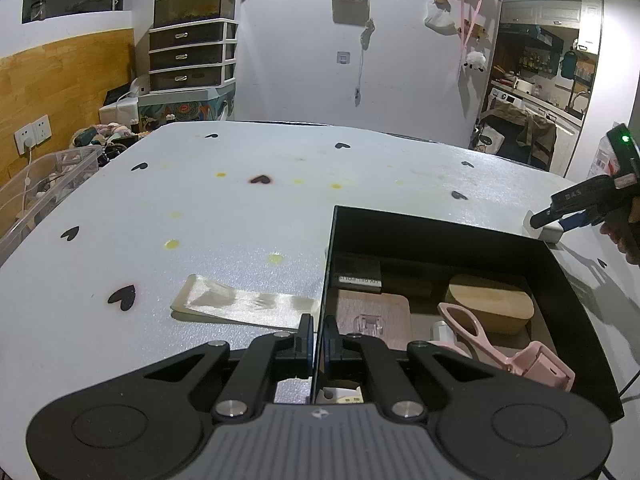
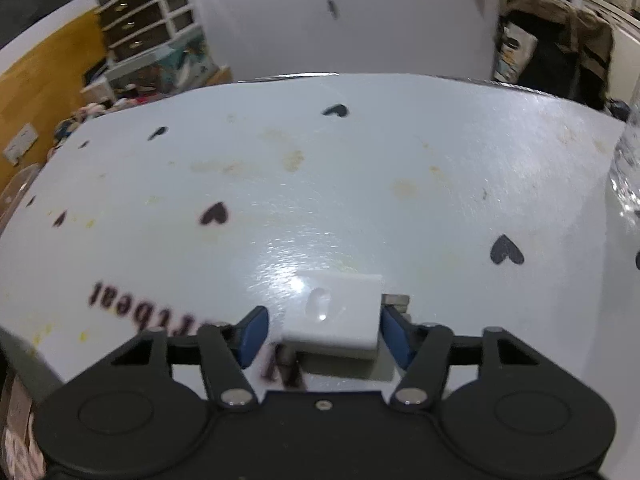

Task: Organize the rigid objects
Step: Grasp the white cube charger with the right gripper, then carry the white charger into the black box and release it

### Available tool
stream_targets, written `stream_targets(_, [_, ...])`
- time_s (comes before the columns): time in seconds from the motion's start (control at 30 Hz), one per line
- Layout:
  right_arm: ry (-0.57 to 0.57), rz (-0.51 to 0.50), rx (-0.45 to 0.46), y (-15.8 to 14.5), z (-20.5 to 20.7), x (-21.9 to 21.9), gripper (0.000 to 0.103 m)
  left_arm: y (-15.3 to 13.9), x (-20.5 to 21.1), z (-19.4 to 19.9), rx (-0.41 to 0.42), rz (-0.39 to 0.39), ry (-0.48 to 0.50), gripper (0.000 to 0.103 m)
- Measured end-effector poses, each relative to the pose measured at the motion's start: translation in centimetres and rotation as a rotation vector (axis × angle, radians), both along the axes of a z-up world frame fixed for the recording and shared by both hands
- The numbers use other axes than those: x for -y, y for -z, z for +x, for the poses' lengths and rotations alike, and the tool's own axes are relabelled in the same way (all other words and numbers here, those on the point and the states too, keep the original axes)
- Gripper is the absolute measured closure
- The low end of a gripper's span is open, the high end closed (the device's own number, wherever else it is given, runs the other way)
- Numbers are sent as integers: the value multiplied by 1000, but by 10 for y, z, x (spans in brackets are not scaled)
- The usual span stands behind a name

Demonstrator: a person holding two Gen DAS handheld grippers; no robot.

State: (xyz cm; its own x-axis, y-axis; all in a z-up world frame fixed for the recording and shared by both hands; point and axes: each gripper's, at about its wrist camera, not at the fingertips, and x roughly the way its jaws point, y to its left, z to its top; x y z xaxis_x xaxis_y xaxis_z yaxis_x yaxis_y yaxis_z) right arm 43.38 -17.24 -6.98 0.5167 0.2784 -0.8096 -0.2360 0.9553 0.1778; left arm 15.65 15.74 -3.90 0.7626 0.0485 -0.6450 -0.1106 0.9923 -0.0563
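My left gripper (image 1: pixel 318 332) is shut on the left wall of a black box (image 1: pixel 440 228) that stands on the white tablecloth. Inside the box lie a wooden oval case (image 1: pixel 492 304), pink scissors (image 1: pixel 468 328), a card with a clear hook (image 1: pixel 372 320) and a small black pack (image 1: pixel 356 272). A white adapter block (image 2: pixel 340 312) rests on the cloth between the blue pads (image 2: pixel 252 330) of my right gripper (image 2: pixel 324 330). The right pad touches it and the left pad stands apart, so the gripper is open. In the left wrist view the right gripper (image 1: pixel 560 216) is beyond the box's far right corner.
A flat clear plastic packet (image 1: pixel 240 304) lies left of the box. A clear storage bin (image 1: pixel 40 188) sits off the table's left edge. Something clear and glassy (image 2: pixel 628 160) stands at the table's right edge. The cloth (image 2: pixel 360 160) bears black hearts and yellow stains.
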Motion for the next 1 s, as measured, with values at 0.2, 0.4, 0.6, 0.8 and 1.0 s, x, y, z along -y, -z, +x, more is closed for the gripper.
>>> stream_targets(0.2, [42, -10, -4, 3, 3, -2, 51, 1, 0, 1, -1, 1, 3, 99])
stream_targets(0.4, [14, 25, 6, -1, -19, -4, 51, 1, 0, 1, -1, -4, 1, 99])
stream_targets(0.6, [-56, 139, 2, -22, -66, -15, 51, 2, -1, 2, 2, -13, 0, 99])
stream_targets(0.8, [-128, 263, 6, -59, -115, -37, 51, 2, -3, 1, 9, -22, 0, 99])
stream_targets(1.0, [-174, 322, -52, -83, -146, -72, 51, 3, -4, -1, 20, -30, 6, 99])
